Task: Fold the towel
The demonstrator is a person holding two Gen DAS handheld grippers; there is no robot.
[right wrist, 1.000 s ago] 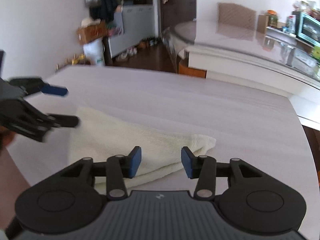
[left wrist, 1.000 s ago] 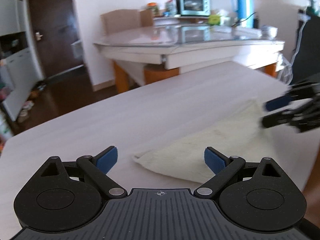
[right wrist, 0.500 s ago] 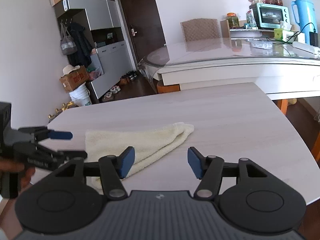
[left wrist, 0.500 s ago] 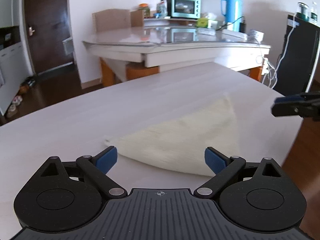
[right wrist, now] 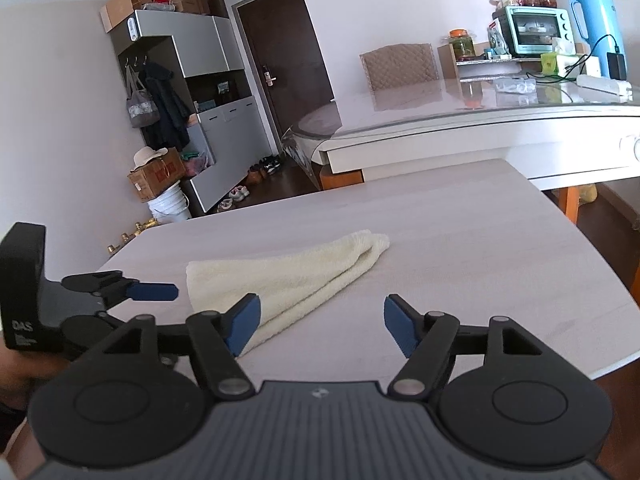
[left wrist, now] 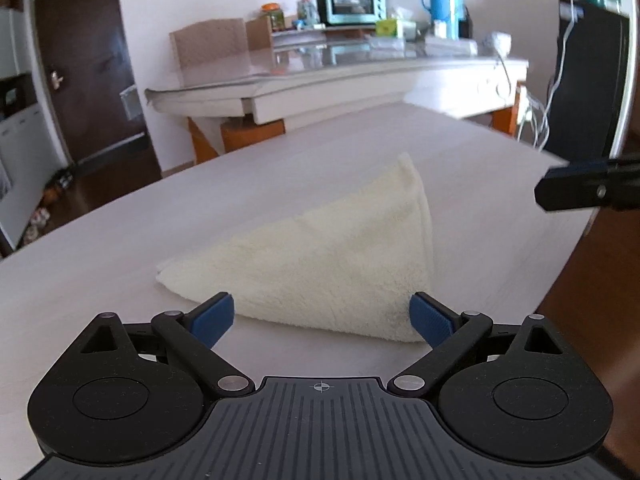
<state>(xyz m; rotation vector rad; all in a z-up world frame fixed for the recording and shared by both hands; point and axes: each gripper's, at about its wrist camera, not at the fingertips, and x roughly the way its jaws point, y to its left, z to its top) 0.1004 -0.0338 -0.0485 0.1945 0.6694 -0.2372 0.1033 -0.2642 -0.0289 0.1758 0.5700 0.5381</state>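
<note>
A cream towel [left wrist: 328, 256] lies folded on the pale wooden table [left wrist: 120, 272], tapering to a rounded far end. My left gripper [left wrist: 320, 318] hovers just short of its near edge, open, both blue pads clear of the cloth. In the right wrist view the towel [right wrist: 288, 276] stretches away to the left of centre. My right gripper [right wrist: 320, 324] is open and its jaws are opening further; the towel's near end passes behind the left pad, with bare table between the pads. Each gripper shows in the other's view: the right gripper [left wrist: 568, 184], the left gripper [right wrist: 136, 306].
The table's rounded edge [right wrist: 600, 364] runs close on the right. Behind stands a glass-topped table [right wrist: 460, 120] with a toaster oven [right wrist: 536, 30], a blue thermos [right wrist: 600, 12] and cables. A padded chair [right wrist: 400, 66], a door [right wrist: 280, 60] and a cabinet [right wrist: 192, 80] lie further back.
Both grippers have drawn back from the towel, which lies still on the table. The right gripper's jaws have spread wider and its view has levelled.
</note>
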